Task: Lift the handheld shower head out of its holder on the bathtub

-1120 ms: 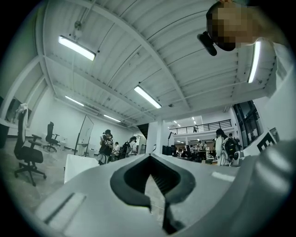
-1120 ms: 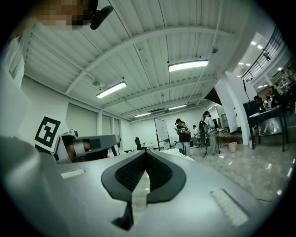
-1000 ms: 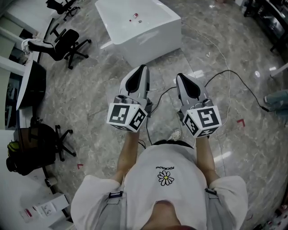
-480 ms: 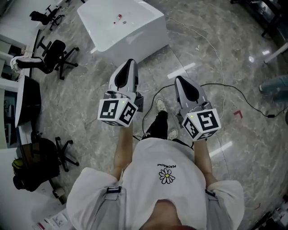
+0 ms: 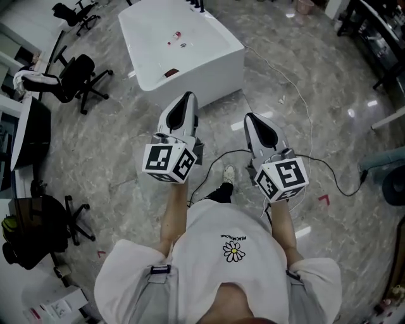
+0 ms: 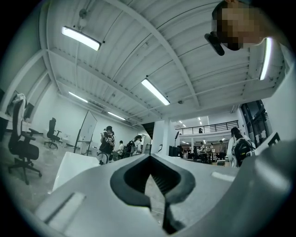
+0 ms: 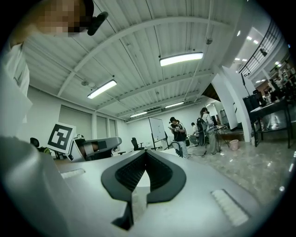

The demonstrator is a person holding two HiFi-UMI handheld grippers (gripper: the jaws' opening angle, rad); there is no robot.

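Note:
The white bathtub (image 5: 209, 60) stands on the marble floor ahead of me, at the top of the head view. Dark fittings (image 5: 197, 6) show at its far rim; I cannot make out the shower head among them. My left gripper (image 5: 187, 97) and right gripper (image 5: 252, 118) are held side by side at chest height, well short of the tub and pointing toward it. Both have their jaws together with nothing between them. In the left gripper view, the left gripper (image 6: 149, 161) shows a corner of the tub (image 6: 68, 167) past it. A curved faucet (image 7: 178, 145) appears beyond the right gripper (image 7: 145, 156).
Small red items (image 5: 176, 35) lie inside the tub. Office chairs (image 5: 71, 71) and a dark desk (image 5: 28, 130) stand at the left. A black cable (image 5: 316, 161) trails over the floor on the right. Several people (image 6: 107, 144) stand far off behind the tub.
The view has shifted as the person walks: the tub's far end with its fittings has come into sight. Both grippers keep their pose and stay shut.

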